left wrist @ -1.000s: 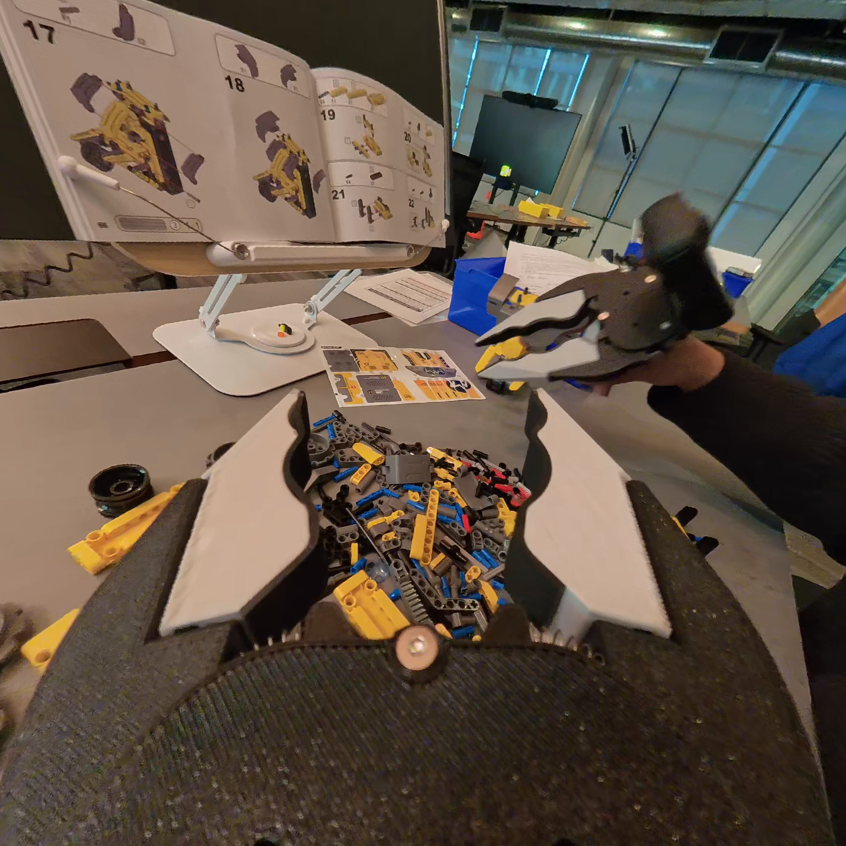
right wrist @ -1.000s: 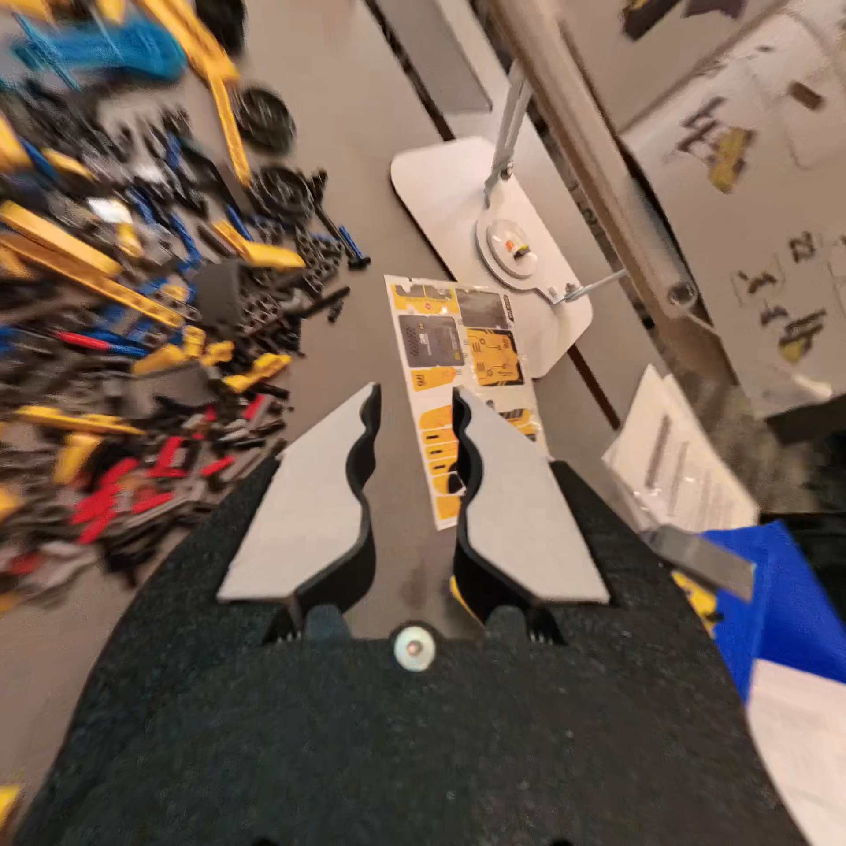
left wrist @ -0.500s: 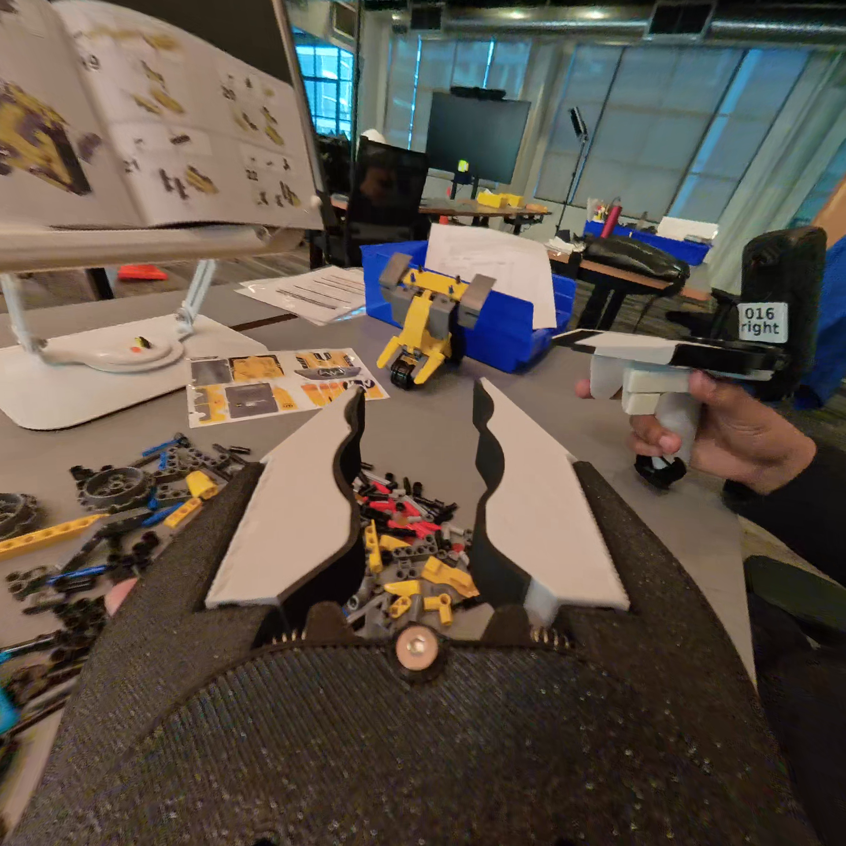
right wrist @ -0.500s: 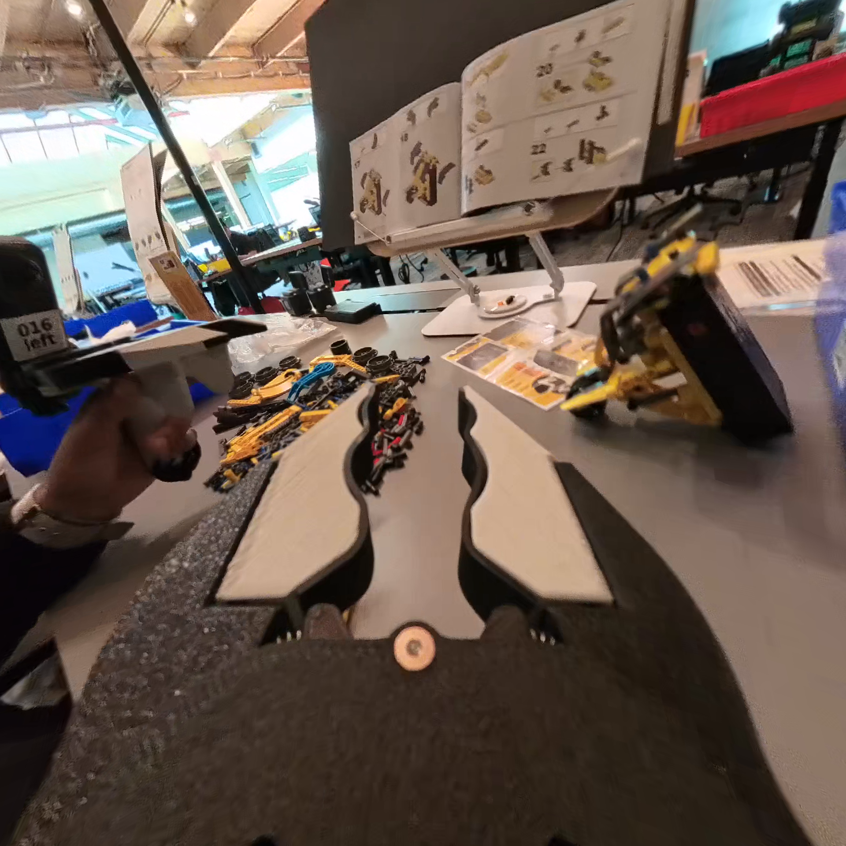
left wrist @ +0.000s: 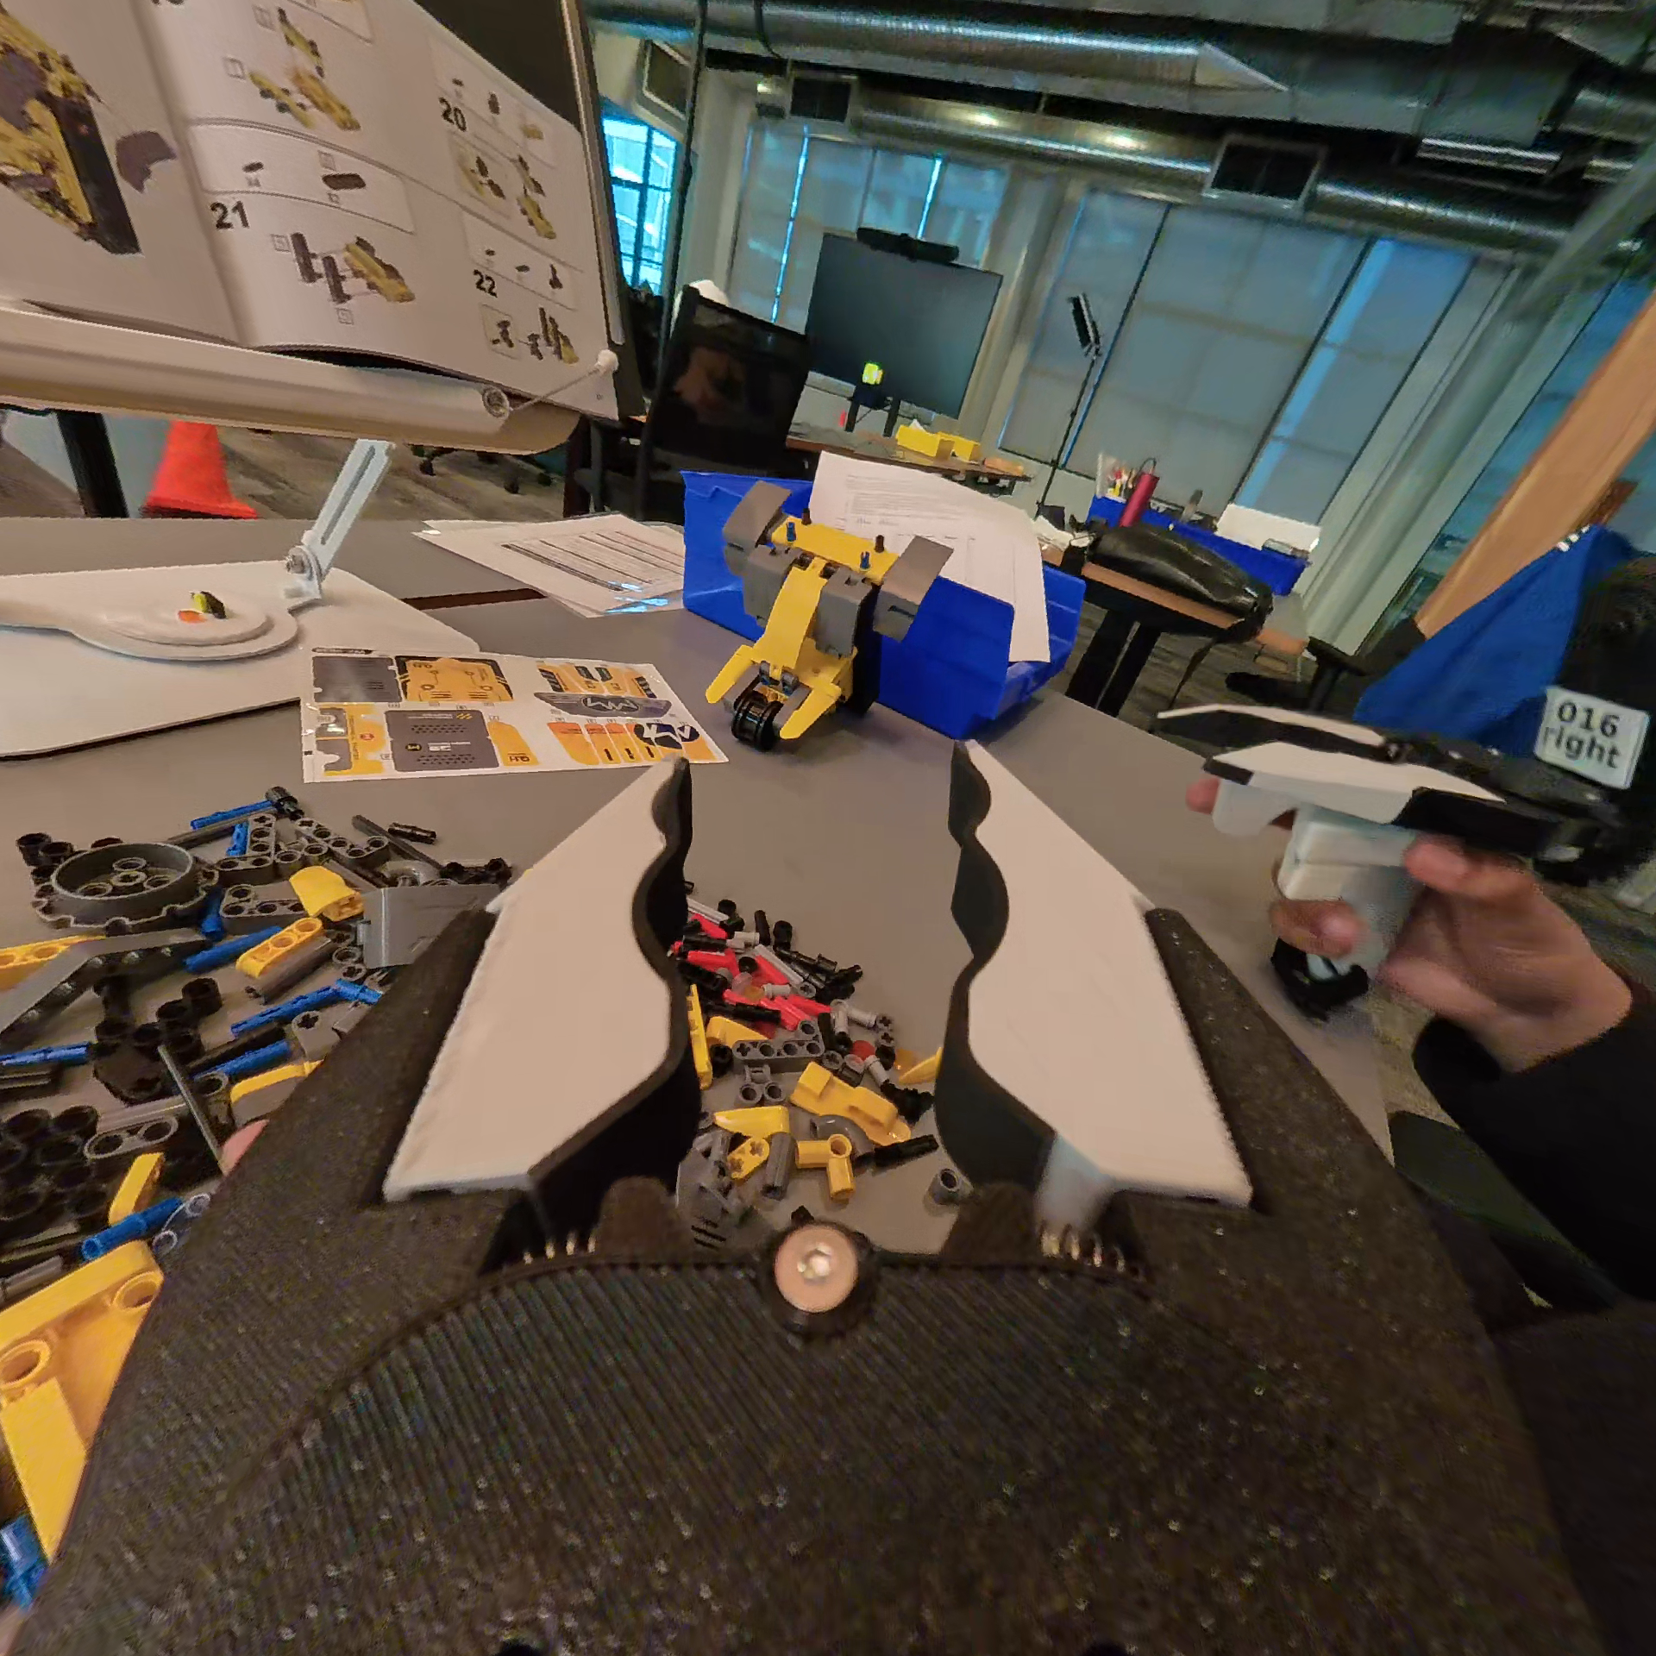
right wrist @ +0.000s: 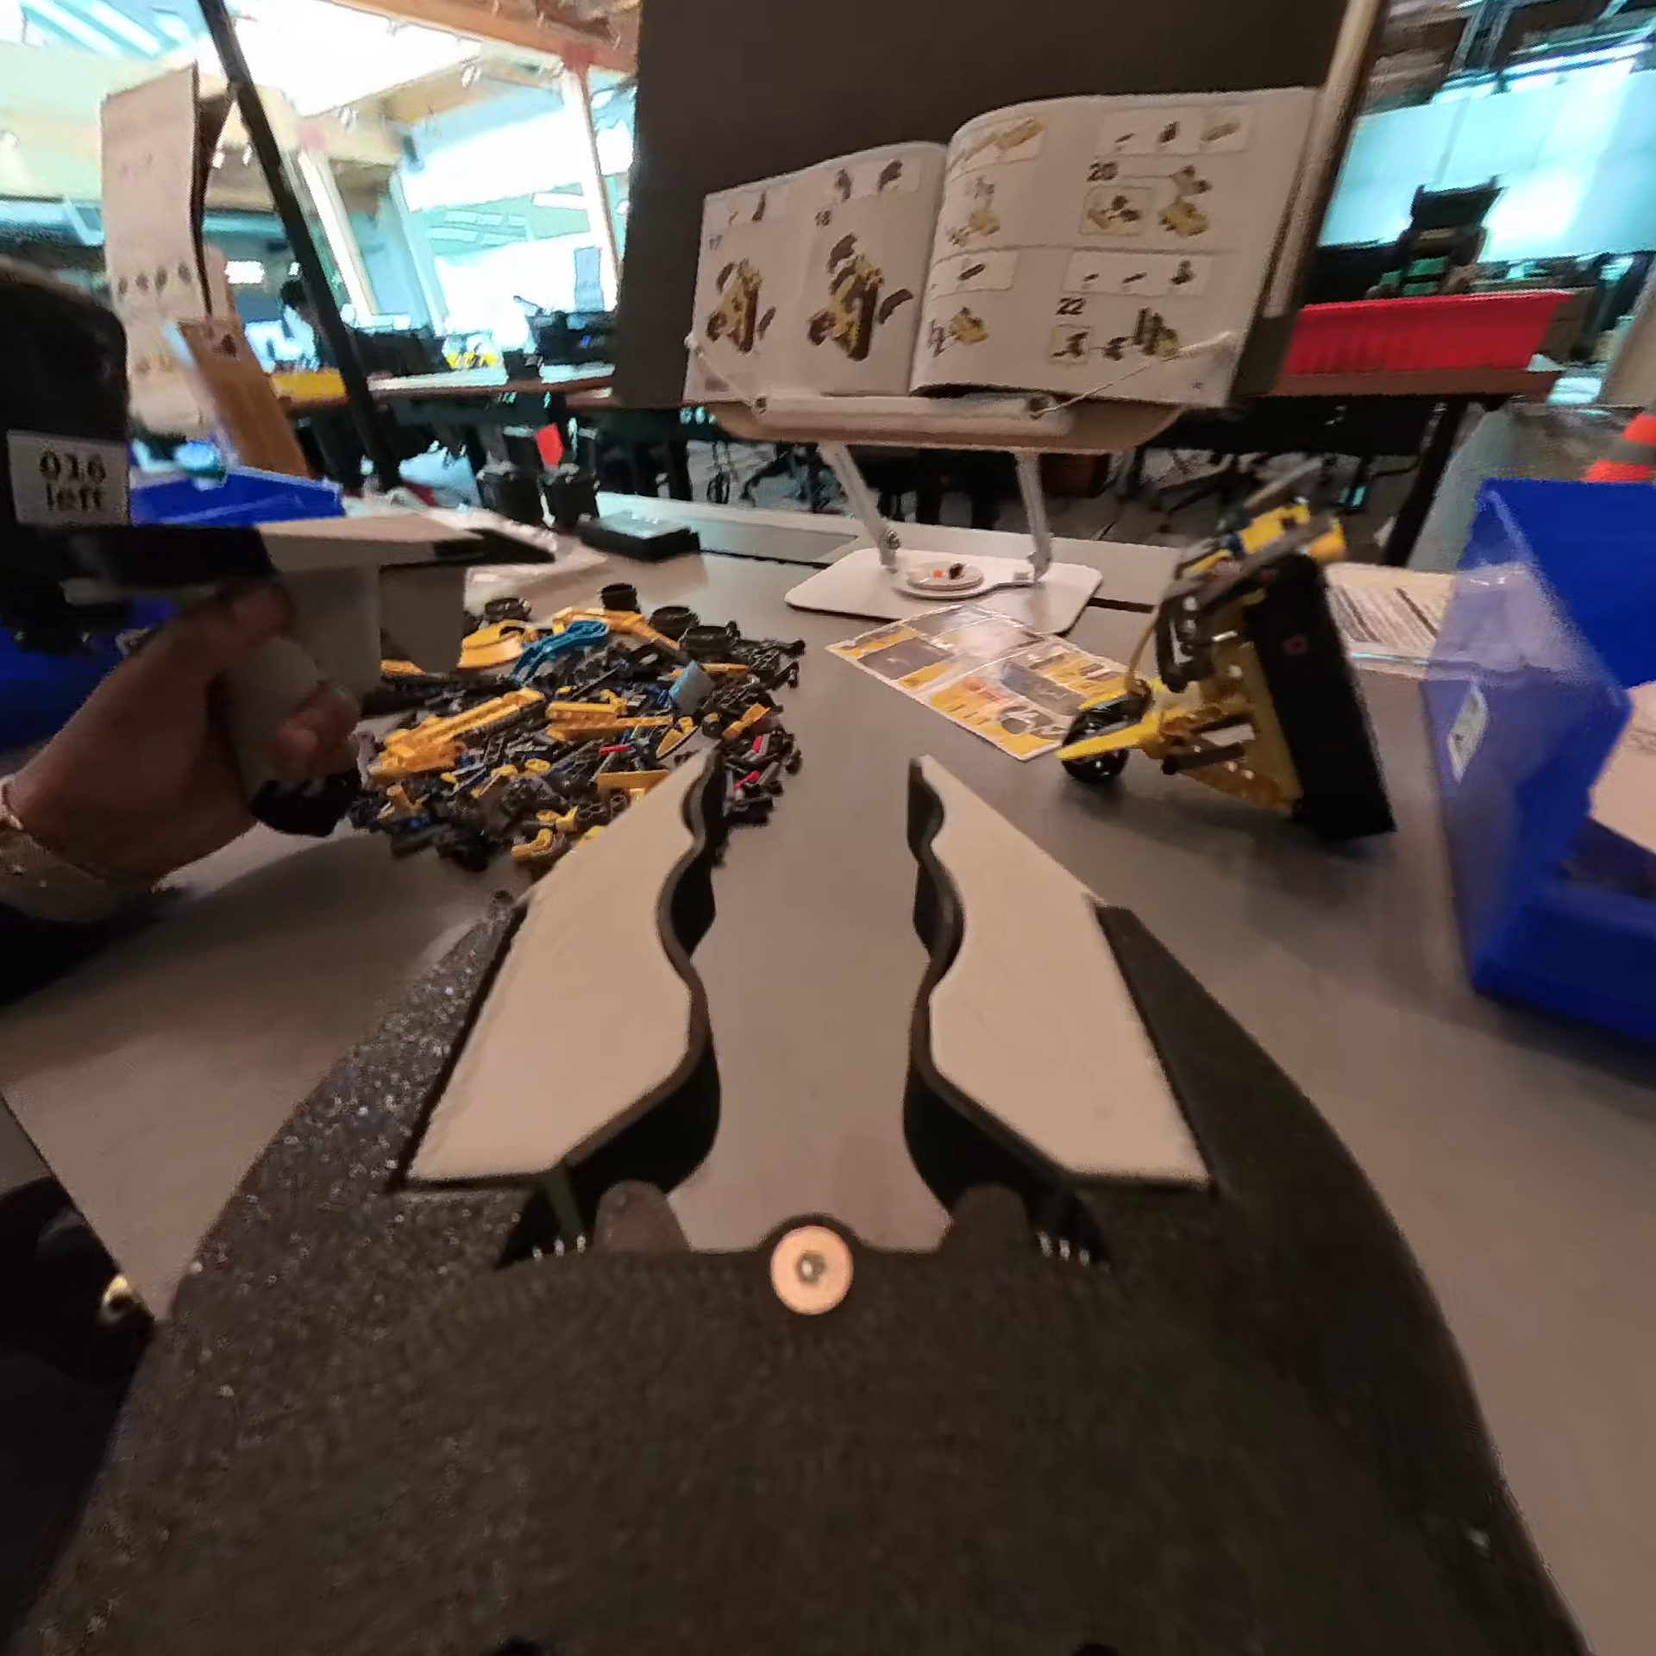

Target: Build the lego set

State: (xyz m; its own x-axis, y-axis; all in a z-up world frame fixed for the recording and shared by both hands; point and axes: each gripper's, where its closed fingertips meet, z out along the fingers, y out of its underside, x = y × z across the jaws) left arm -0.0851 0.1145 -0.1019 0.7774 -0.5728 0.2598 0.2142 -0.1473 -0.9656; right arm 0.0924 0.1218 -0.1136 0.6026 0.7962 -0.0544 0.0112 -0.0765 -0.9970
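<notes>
My left gripper (left wrist: pixel 817 778) is open and empty, held over the near edge of a pile of small yellow, black, blue and red building-toy parts (left wrist: pixel 780 1039). My right gripper (right wrist: pixel 811 778) is open and empty, over bare grey table (right wrist: pixel 806 986) to the right of the same pile (right wrist: pixel 573 726). A partly built yellow and grey model (left wrist: pixel 811 618) with a black wheel leans against a blue bin (left wrist: pixel 950 645); it shows at the right in the right wrist view (right wrist: pixel 1246 681). Each gripper shows in the other's view, in a hand: the right one (left wrist: pixel 1326 789), the left one (right wrist: pixel 358 556).
An open instruction booklet (right wrist: pixel 977 260) rests on a white stand (right wrist: pixel 950 582) at the back. A sticker sheet (left wrist: pixel 502 717) lies flat before it. Printed papers (left wrist: pixel 582 556) lie beside the bin. A large black wheel hub (left wrist: pixel 121 883) lies at the pile's left.
Both grippers have swung up from looking down at the table to a level view. The left jaws narrowed, then widened a little. The right jaws widened slightly.
</notes>
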